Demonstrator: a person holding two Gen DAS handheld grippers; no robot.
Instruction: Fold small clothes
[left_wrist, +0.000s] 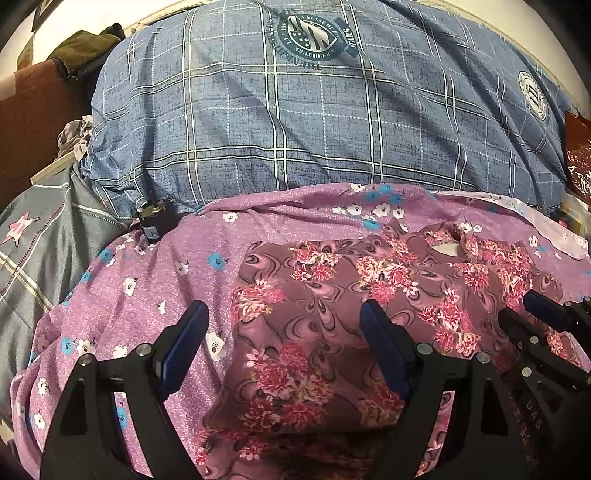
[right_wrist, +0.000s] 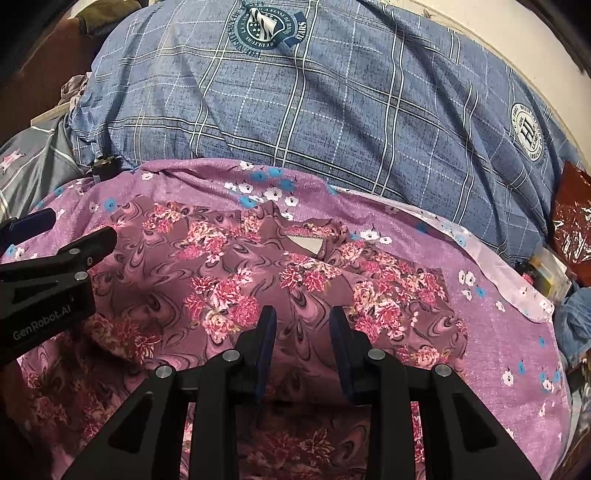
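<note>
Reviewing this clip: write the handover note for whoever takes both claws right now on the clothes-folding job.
Left claw: open wide, empty, poised over the left part of the floral garment.
Right claw: open narrower, empty, over the garment's middle.
Garment: lies spread on the purple flowered sheet, neckline toward the blue plaid pillow.
Done: the left side looks tucked in to a straight edge, though I can't confirm a completed fold.
Left: grip an edge, fold the garment over, finish.
Note: a small dark object sits by the pillow's left corner.
</note>
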